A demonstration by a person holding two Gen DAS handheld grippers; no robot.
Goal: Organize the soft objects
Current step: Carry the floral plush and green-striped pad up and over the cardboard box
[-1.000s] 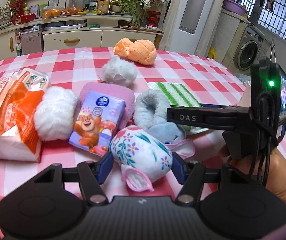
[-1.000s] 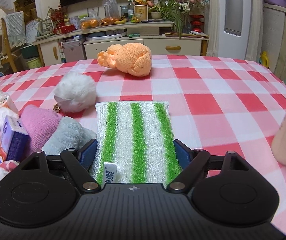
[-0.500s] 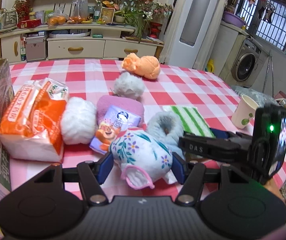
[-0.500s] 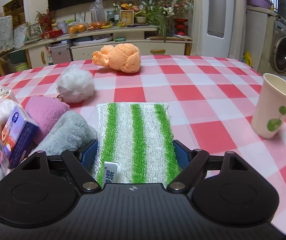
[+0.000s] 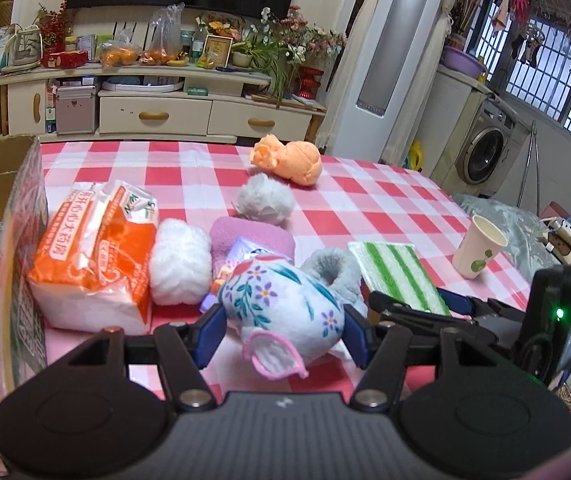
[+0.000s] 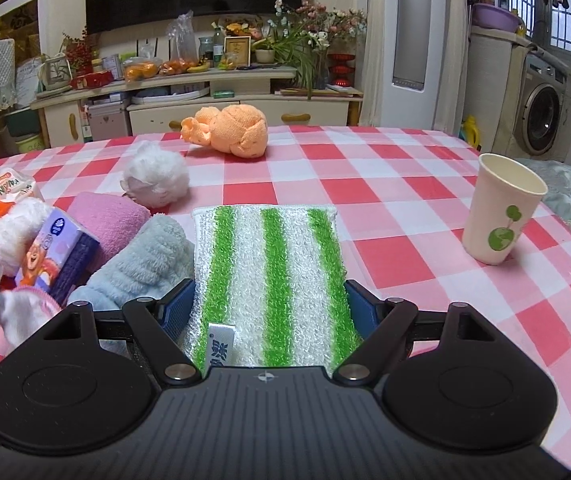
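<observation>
since a second ago the left gripper (image 5: pixel 283 326) has risen and drawn back with the floral plush (image 5: pixel 285 312) pinched between its blue pads; a cardboard box (image 5: pixel 3 184) now fills the left edge of the left view, and the paper cup (image 5: pixel 479 252) shows at right of centre. in the right view the cup (image 6: pixel 501 208), then cut off at the frame's right edge, now stands whole at the right side.

the orange tissue pack (image 5: pixel 93 256) carries chinese print i can't read; in the right view part of its lettering looks like "kaixin", not surely. the white tag on the green-striped cloth (image 6: pixel 269 276) has small characters too blurred to read.

the right gripper (image 6: pixel 269 310) has its pads pressed on both long edges of the striped cloth, which lies flat on the checked tablecloth (image 6: pixel 405 200) in the lower centre. beside it at lower left sit the grey slipper (image 6: pixel 141 264), cartoon tissue packet (image 6: pixel 57 256) and pink towel (image 6: pixel 105 220); the white pom-pom (image 6: pixel 155 176) and orange plush (image 6: pixel 233 130) lie higher, near the centre.
</observation>
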